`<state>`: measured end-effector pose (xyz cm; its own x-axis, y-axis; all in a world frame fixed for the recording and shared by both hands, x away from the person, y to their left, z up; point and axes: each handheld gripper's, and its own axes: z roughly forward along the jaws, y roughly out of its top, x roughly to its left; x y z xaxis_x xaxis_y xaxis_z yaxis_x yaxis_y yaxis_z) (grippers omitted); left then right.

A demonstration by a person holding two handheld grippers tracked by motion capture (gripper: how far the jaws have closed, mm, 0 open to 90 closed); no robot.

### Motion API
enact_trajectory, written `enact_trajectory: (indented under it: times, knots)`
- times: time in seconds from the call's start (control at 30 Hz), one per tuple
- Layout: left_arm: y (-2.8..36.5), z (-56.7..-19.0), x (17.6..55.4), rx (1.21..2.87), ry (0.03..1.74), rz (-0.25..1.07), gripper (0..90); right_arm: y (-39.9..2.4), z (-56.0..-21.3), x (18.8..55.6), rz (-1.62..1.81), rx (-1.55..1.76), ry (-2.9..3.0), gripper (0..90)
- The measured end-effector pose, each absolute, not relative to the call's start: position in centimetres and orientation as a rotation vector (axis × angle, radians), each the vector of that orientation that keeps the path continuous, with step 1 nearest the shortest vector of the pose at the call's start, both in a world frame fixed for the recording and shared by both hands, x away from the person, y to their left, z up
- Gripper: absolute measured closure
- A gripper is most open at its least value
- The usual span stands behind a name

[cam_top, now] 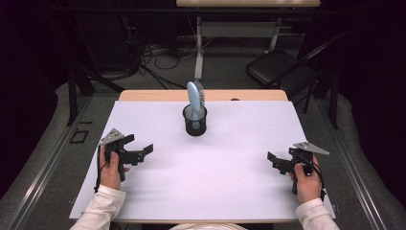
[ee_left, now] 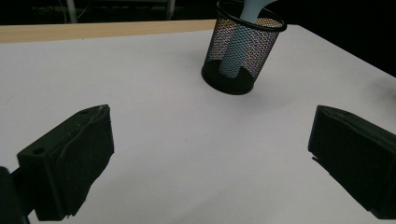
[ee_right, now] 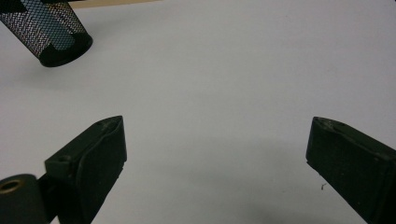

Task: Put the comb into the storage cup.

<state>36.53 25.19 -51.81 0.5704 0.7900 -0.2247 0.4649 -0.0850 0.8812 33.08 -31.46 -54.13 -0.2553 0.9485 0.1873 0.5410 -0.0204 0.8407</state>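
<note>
state: my left tongs [cam_top: 143, 152] and right tongs [cam_top: 274, 160] gape empty, low on the desk [cam_top: 239, 143] | brush [cam_top: 195, 98] upright in cup [cam_top: 195, 120], mid-desk far side | risk: light cup tips — brush top-heavy, sideways pull drags it

Your sleeves are white, cuffs at the wrists. Each hand-held gripper, left [cam_top: 142, 152] and right [cam_top: 276, 160], is black with blocky jaws, a grey three-cornered plate and a trailing black cable.
</note>
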Motion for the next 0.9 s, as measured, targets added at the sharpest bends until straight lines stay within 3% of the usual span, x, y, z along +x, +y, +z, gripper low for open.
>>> enact_trajectory:
  times: [0.9]
  knots:
    - [25.10,-52.22,37.08,1.729,1.061,0.374,0.5,-31.63,-54.39,32.76,1.169,1.539,1.805,5.0]
